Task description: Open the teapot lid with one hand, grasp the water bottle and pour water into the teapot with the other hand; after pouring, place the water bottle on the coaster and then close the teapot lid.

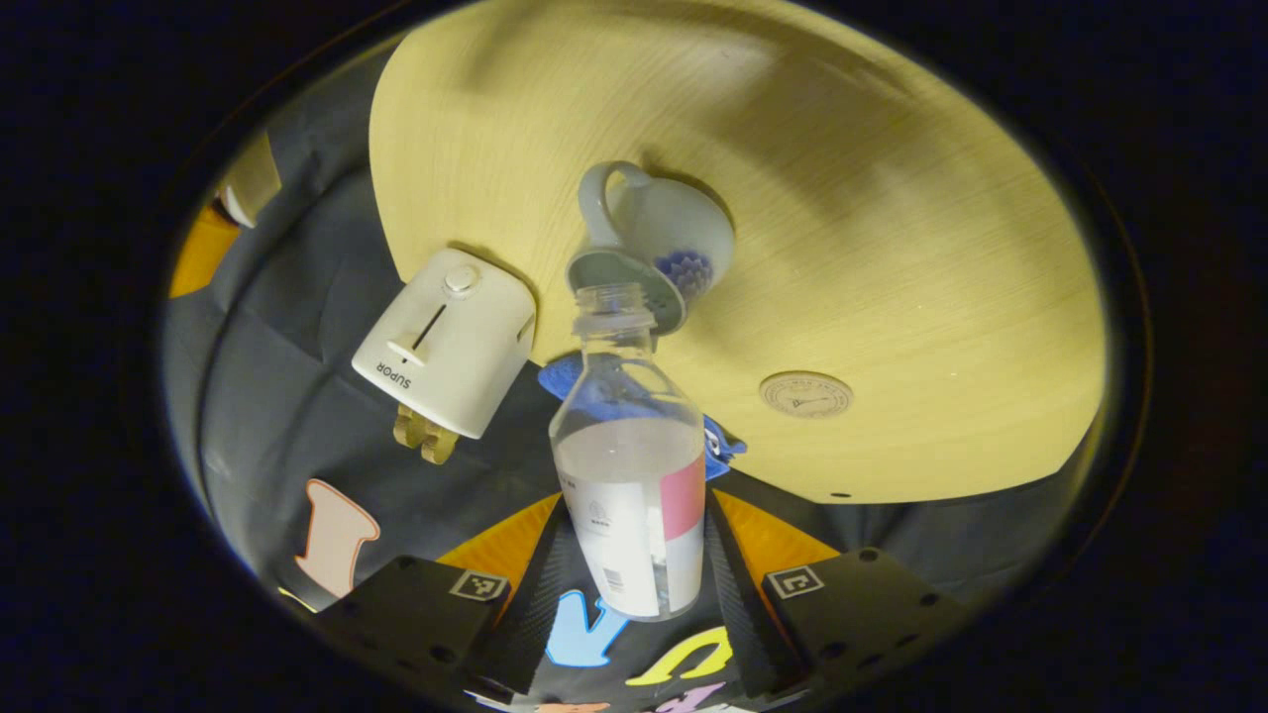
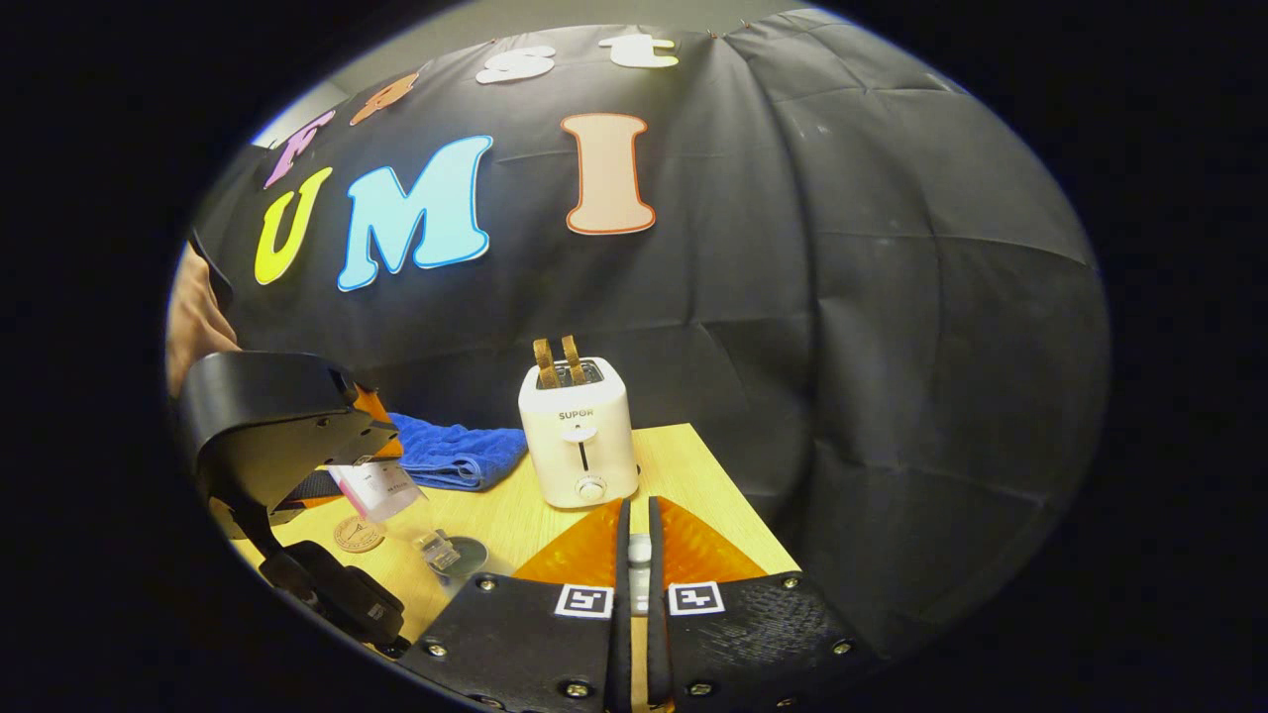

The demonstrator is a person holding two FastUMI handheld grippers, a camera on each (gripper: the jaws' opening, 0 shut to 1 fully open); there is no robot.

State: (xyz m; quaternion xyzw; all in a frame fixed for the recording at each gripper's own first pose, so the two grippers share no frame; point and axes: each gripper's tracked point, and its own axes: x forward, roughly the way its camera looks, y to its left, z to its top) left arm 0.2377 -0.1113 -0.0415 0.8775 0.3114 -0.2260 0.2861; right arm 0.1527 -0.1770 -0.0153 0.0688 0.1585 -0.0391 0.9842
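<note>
Left gripper [image 1: 634, 584] clamps the water bottle [image 1: 634, 475], mouth tipped at the open teapot [image 1: 659, 243]; right gripper [image 2: 636, 555] pinches the lid [image 2: 640, 551]; its view catches toast in the toaster [image 2: 580, 436].

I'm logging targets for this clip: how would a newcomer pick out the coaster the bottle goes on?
Start at the pale wooden table and find the white ceramic teapot with a blue flower pattern. The coaster is the small flat round wooden disc lying alone on bare tabletop beside it, toward the table's edge. Unlike the white toaster and blue towel, it is flat, tan, with a stamped mark.
</note>
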